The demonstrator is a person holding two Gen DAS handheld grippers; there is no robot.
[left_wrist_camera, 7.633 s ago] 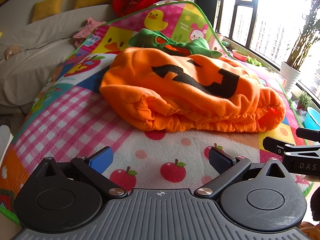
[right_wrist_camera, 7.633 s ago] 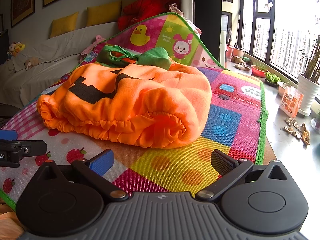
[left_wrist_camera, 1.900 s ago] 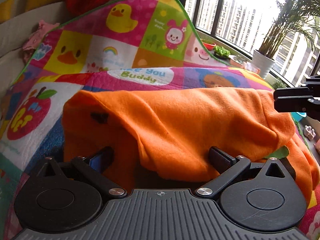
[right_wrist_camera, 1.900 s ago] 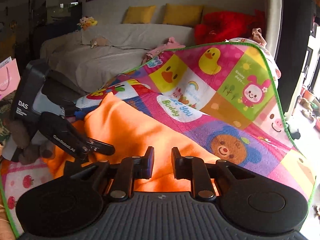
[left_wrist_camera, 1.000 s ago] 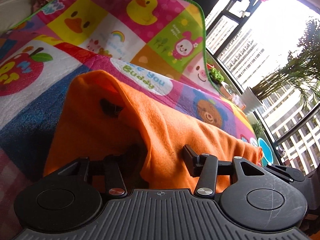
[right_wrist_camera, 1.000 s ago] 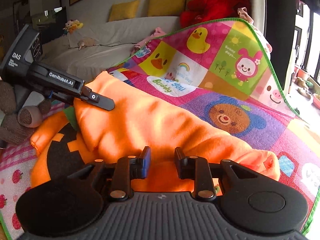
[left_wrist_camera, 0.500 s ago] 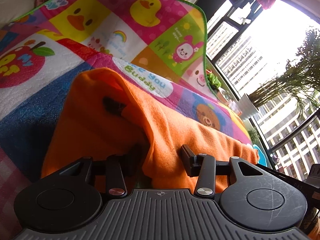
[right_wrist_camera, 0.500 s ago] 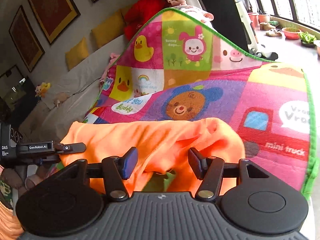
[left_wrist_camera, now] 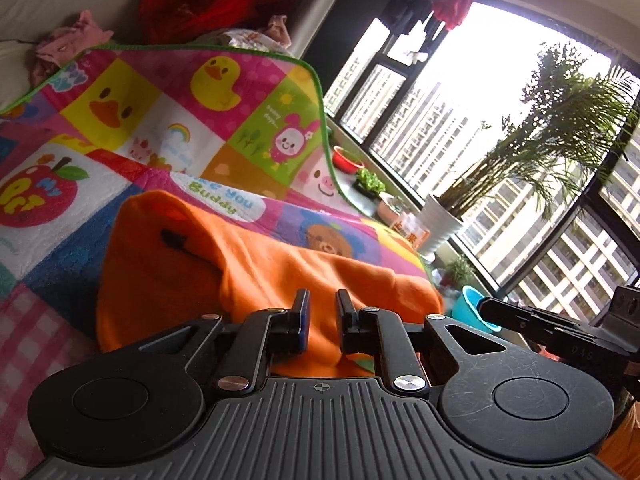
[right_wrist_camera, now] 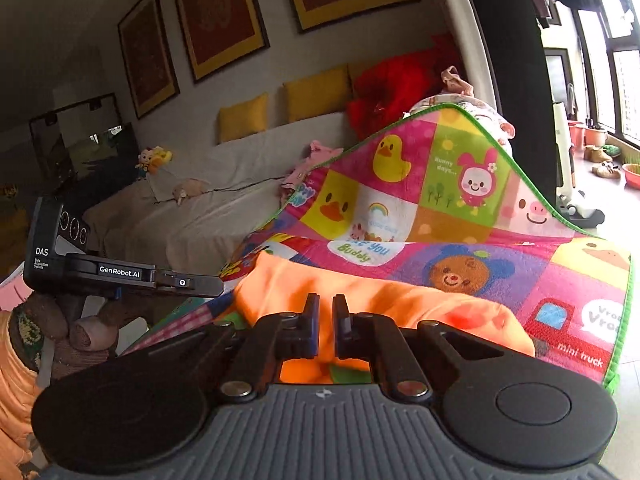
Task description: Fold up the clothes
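The orange pumpkin costume lies folded over on the colourful play mat. It also shows in the right wrist view. My left gripper is shut on the costume's near edge, with orange cloth between the fingers. My right gripper is shut on the costume's near edge as well, and a bit of its green collar shows below the fingers. The left gripper appears at the left of the right wrist view, and the right gripper at the right of the left wrist view.
A grey sofa with yellow cushions and a red item stands behind the mat. The mat's far edge is propped up against it. Windows, a potted palm and a blue bowl are on the right, beyond the mat's edge.
Both grippers have closed on the near edge of the orange costume; half a second ago their jaws stood apart. Both cameras have tilted up a little.
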